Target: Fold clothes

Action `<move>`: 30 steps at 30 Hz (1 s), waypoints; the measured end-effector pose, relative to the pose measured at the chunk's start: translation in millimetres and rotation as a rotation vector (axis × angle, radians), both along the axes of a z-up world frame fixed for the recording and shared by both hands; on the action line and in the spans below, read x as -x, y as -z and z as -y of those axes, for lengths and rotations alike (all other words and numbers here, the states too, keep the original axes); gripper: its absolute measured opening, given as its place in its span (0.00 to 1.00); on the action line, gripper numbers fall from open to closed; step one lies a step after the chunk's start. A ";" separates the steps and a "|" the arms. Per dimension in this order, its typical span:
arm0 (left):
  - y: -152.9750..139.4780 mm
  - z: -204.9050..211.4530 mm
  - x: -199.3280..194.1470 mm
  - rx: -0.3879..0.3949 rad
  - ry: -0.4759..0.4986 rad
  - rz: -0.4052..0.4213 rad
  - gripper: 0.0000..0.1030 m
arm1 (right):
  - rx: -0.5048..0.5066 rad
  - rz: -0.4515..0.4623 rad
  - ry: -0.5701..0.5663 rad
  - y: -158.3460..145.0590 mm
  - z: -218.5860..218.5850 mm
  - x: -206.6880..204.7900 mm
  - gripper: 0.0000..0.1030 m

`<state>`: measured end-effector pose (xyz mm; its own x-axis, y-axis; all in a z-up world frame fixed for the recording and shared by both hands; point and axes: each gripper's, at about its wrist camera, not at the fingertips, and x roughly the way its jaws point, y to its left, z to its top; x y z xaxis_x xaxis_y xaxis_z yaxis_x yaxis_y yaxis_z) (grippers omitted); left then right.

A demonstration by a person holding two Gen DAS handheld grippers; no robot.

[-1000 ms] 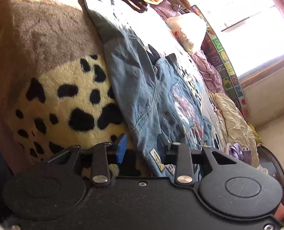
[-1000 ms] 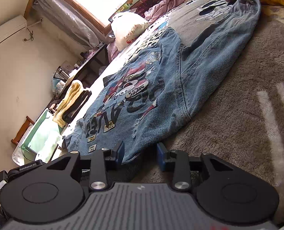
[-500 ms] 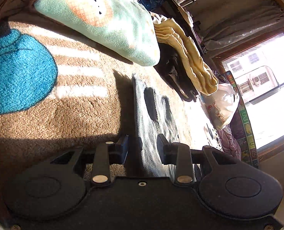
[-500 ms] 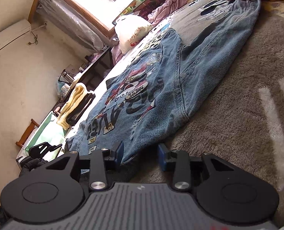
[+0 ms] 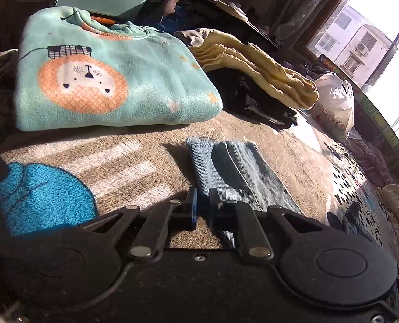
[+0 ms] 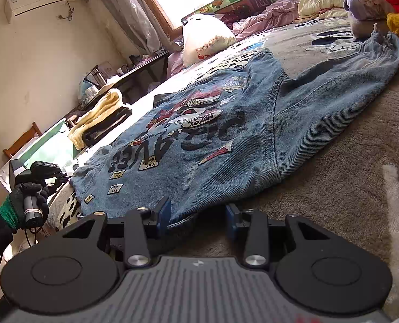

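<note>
A blue denim jacket (image 6: 226,134) with cartoon patches lies face down on the brown blanket (image 6: 334,188). One of its sleeves (image 5: 234,172) stretches flat ahead in the left wrist view. My left gripper (image 5: 202,203) is closing on the near left edge of that sleeve, and only a thin strip of denim shows between its fingers. My right gripper (image 6: 198,212) sits at the jacket's hem, jaws apart and opening slightly. The hem corner lies between them beside the left pad (image 6: 164,212); the right pad is over bare blanket.
A folded teal fleece top (image 5: 113,75) and a yellow and black folded stack (image 5: 253,75) lie beyond the sleeve. A white plastic bag (image 6: 207,37) and rumpled bedding are near the window. A gloved hand (image 6: 29,204) holds the other tool at the jacket's far side.
The left view swung from the jacket's body to the sleeve end, and its jaws narrowed onto the sleeve edge. The right gripper stayed at the hem, rolling slightly. The gloved hand came into its view.
</note>
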<state>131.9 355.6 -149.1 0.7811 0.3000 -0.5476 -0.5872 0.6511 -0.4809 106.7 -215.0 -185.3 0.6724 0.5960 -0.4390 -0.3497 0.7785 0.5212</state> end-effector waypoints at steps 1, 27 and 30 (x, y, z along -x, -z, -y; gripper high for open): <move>-4.4 5.6 3.8 -0.027 -0.011 0.000 0.15 | -0.002 -0.001 0.001 0.0 0.3 0.1 0.40; -41.7 246.4 -2.3 -0.342 0.554 -0.023 0.45 | -0.267 -0.101 0.185 0.7 53.4 -1.3 0.56; -39.1 284.5 15.1 -0.318 0.616 0.048 0.45 | -0.330 -0.136 0.277 6.3 77.5 -7.8 0.57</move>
<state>116.9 71.1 -110.0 0.8817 -0.0660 -0.4671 -0.0478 0.9726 -0.2276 114.5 -292.6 -191.6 0.7756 0.5243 -0.3514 -0.0622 0.6176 0.7841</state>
